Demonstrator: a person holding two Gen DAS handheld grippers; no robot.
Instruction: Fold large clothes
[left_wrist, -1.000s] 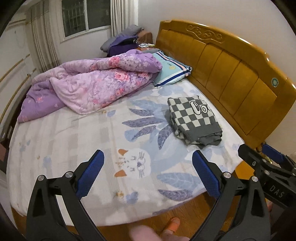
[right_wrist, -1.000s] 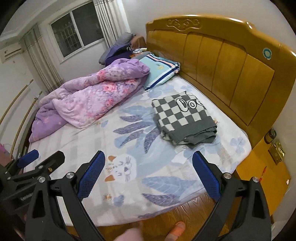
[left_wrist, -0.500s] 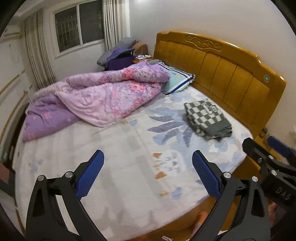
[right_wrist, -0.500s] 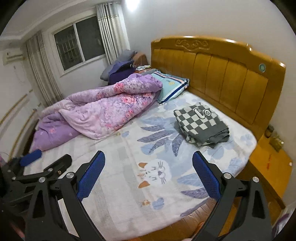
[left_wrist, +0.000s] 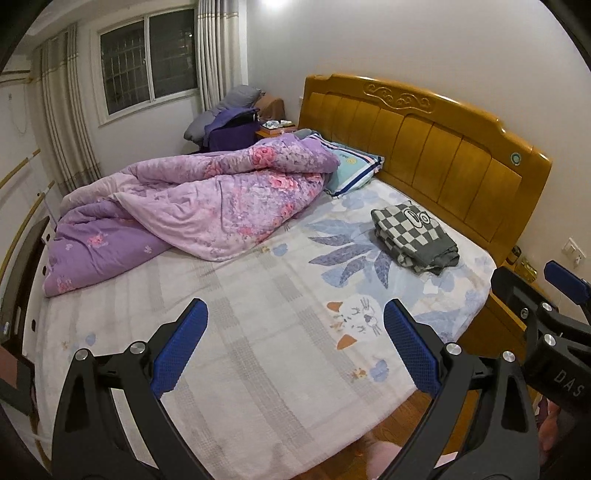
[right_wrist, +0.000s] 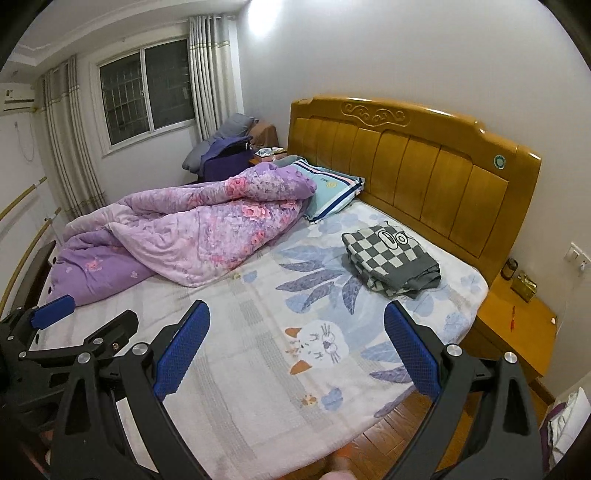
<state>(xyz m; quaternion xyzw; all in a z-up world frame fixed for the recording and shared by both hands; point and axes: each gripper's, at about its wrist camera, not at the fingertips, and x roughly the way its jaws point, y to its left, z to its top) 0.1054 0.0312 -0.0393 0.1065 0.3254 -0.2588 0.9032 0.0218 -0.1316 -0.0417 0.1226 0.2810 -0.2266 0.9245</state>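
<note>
A folded grey and white checkered garment lies on the bed near the wooden headboard, at the right side of the mattress. My left gripper is open and empty, held well back from the bed's near edge. My right gripper is likewise open and empty, beside the left one; each shows at the edge of the other's view. Both are far from the garment, with nothing between their blue fingertips.
A crumpled purple floral quilt covers the far left of the bed. A striped pillow leans by the headboard. A wooden nightstand stands at the right. Wooden floor shows below.
Both grippers have pulled back and risen away from the bed, so the whole room shows and the folded garment looks smaller. Both stayed open.
</note>
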